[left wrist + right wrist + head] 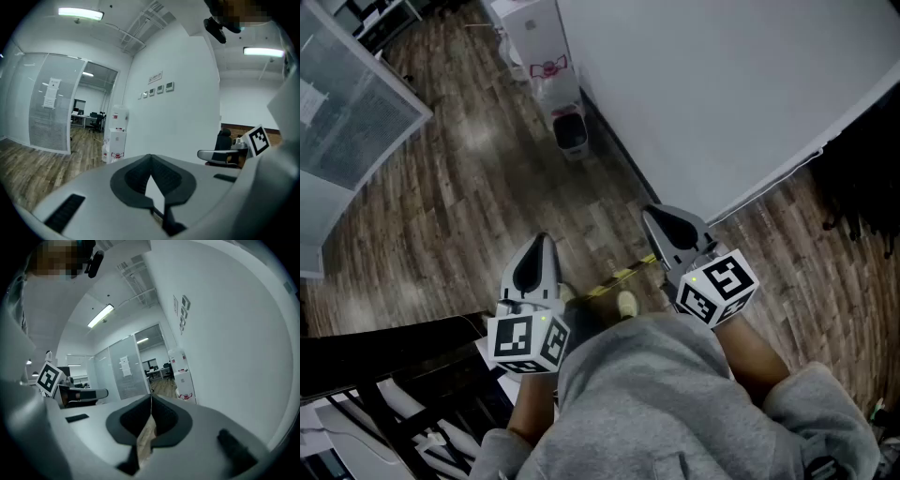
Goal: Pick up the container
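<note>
Head view, looking steeply down: a glass partition (356, 112) is standing along the left edge of the wood floor (459, 206), and black furniture (384, 375) is filling the lower left corner.

Next comes the left gripper (539, 246). It is pointing forward over bare floor with its marker cube (528, 342) facing up at me. In the left gripper view the left gripper (151, 159) is clenched: the two dark pads are meeting at their tips, and only white wall is showing in the wedge below them. It is grasping nothing.

Toward the far edge of the floor, a white dispenser (539, 47) is standing against the foot of the white wall (722, 94). A small dark bin (571, 131) is sitting just beside it. I cannot tell whether that bin is the container. It is lying well apart from both grippers and ahead of them.

A yellow-and-black strip (623, 272) is lying on the floor between the two grippers.

The right gripper (654, 217) is reaching forward near the wall's foot, with its marker cube (717, 286) tilting toward the right. In the right gripper view the right gripper (151, 399) is also clenched. Its tips are touching, and only floor is showing through the narrow slit beneath. It too is holding nothing.

A grey hooded top (656, 403) is covering the near edge of the head view.
</note>
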A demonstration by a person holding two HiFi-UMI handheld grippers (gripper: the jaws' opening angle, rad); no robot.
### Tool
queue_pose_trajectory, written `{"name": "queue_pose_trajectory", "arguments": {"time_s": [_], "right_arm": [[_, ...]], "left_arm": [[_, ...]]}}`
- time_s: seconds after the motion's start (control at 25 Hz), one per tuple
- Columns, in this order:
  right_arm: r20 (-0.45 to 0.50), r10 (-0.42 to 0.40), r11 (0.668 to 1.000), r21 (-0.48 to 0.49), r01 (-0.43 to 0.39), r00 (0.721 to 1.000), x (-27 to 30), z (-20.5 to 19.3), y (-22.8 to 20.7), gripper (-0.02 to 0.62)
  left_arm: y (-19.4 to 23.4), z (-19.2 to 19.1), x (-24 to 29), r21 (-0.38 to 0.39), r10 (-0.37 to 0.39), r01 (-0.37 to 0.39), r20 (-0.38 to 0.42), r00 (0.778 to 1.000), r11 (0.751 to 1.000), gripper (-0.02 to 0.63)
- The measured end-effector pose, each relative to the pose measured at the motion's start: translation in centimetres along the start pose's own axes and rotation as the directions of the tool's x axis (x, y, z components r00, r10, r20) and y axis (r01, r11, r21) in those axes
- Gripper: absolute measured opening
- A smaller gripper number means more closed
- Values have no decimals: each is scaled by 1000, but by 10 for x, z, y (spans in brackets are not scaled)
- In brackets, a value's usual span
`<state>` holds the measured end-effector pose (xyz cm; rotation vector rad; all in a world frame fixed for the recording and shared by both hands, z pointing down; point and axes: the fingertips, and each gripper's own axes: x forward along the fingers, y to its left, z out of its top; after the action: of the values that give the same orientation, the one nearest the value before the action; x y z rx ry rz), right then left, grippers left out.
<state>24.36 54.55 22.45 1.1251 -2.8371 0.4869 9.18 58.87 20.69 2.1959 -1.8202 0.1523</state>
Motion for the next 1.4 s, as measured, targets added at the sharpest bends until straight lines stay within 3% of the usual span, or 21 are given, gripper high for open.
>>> {"name": "queue_pose_trajectory", "arguments": {"time_s": [0.48, 0.76, 1.4], "right_arm": [[2, 28, 1000, -11, -27, 1000, 9, 7, -4, 25], [2, 39, 999, -33, -39, 999, 24, 6, 1, 25], [-20, -26, 1000, -7, 26, 999, 137, 31, -72, 25]], "left_arm": [[4, 5, -5, 0, 67, -67, -6, 998, 998, 12], [17, 3, 4, -7, 63, -63, -2, 998, 998, 12], [83, 32, 122, -17, 7, -8, -28, 1000, 1000, 12]]}}
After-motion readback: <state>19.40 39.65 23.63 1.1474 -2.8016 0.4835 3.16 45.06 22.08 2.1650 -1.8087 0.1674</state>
